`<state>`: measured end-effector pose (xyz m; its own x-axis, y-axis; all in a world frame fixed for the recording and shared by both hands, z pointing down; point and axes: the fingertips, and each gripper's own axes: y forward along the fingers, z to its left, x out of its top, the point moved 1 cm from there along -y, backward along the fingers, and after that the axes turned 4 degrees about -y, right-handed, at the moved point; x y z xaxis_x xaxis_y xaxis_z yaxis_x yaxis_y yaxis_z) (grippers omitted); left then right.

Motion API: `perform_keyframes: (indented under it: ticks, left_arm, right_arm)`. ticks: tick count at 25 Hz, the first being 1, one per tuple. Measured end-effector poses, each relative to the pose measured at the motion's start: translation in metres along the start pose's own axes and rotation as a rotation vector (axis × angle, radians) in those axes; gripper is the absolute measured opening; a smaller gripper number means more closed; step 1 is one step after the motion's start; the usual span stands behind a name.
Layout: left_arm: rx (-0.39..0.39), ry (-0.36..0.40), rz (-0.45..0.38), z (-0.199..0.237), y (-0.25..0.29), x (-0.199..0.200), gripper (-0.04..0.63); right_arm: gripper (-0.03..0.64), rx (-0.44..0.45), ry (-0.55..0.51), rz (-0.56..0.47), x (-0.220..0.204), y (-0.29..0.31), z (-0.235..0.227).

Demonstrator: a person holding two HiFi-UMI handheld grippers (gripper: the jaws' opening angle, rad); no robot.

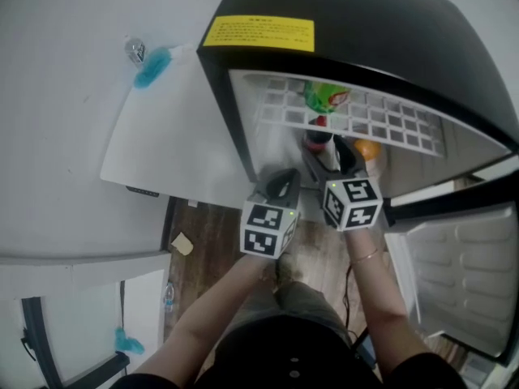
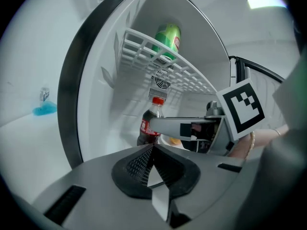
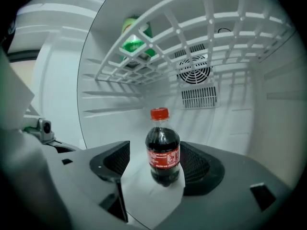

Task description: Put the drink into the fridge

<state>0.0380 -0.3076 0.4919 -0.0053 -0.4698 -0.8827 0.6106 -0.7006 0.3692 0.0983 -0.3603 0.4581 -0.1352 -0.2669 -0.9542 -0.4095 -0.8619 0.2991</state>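
A small cola bottle (image 3: 163,155) with a red cap stands upright on the floor of the open mini fridge (image 1: 357,23). My right gripper (image 3: 161,172) is open, its jaws set wide on either side of the bottle's base with a gap on the left. From the head view the bottle (image 1: 318,136) shows just beyond the right gripper (image 1: 327,154). My left gripper (image 1: 280,183) hangs at the fridge's front edge, shut with nothing in it (image 2: 152,152). The left gripper view shows the bottle (image 2: 149,123) behind the right gripper's finger (image 2: 177,126).
A green bottle (image 1: 324,97) lies on the white wire shelf (image 3: 201,37) above. An orange item (image 1: 366,148) sits at the fridge's right. The fridge door (image 1: 462,274) swings open at the right. A white tabletop (image 1: 174,144) stands at the left.
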Motion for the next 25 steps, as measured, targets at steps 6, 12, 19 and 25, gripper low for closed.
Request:
perform_keyframes:
  ticks: [6,12,19,25]
  left_arm:
    - [-0.020,-0.001,-0.030,-0.006,-0.011,0.011,0.006]
    - [-0.042,0.007,-0.082,-0.014,-0.017,0.028,0.006]
    - [-0.059,0.027,-0.108,-0.019,-0.031,0.041,0.006]
    - [-0.088,0.029,-0.143,-0.028,-0.043,0.056,0.006]
  right_arm:
    - [0.316,0.034,0.062,-0.090,0.020,-0.036,0.008]
    - [0.178,0.026,0.063,-0.132,0.030,-0.066,0.010]
    - [0.059,0.025,0.029,-0.109,0.029,-0.084,0.014]
    - [0.011,-0.003,0.056,-0.138,0.037,-0.102,0.006]
